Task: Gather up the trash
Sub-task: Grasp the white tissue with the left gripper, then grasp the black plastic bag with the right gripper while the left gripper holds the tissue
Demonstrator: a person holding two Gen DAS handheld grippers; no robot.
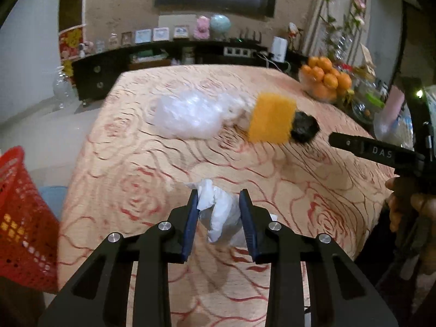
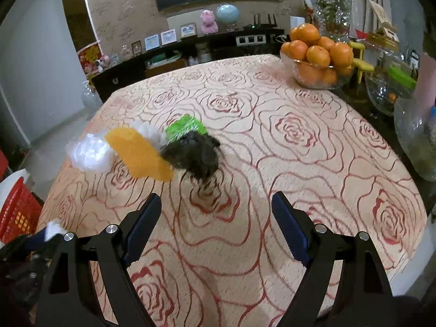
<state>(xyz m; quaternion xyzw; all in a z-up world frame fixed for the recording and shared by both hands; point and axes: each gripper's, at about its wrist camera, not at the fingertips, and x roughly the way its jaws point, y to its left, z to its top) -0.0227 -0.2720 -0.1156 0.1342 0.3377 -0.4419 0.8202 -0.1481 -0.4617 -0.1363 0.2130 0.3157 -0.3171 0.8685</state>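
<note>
My left gripper (image 1: 219, 197) is shut on a crumpled white tissue (image 1: 220, 215) and holds it above the rose-patterned tablecloth (image 1: 136, 163). A clear crumpled plastic bag (image 1: 188, 114), an orange sponge (image 1: 272, 118) and a black crumpled wrapper (image 1: 305, 128) lie further back on the table. My right gripper (image 2: 216, 200) is open and empty, short of the black wrapper (image 2: 196, 155), the orange sponge (image 2: 139, 155), a green wrapper (image 2: 184, 129) and the clear plastic bag (image 2: 90, 152). The right gripper also shows at the right edge of the left wrist view (image 1: 381, 152). A red basket (image 1: 21, 218) stands off the table's left side.
A glass bowl of oranges (image 2: 317, 54) stands at the table's far right corner, with glass jars and a vase (image 2: 331, 5) beside it. A dark sideboard (image 2: 163, 62) with frames and figurines runs along the back wall. The red basket also shows in the right wrist view (image 2: 16, 215).
</note>
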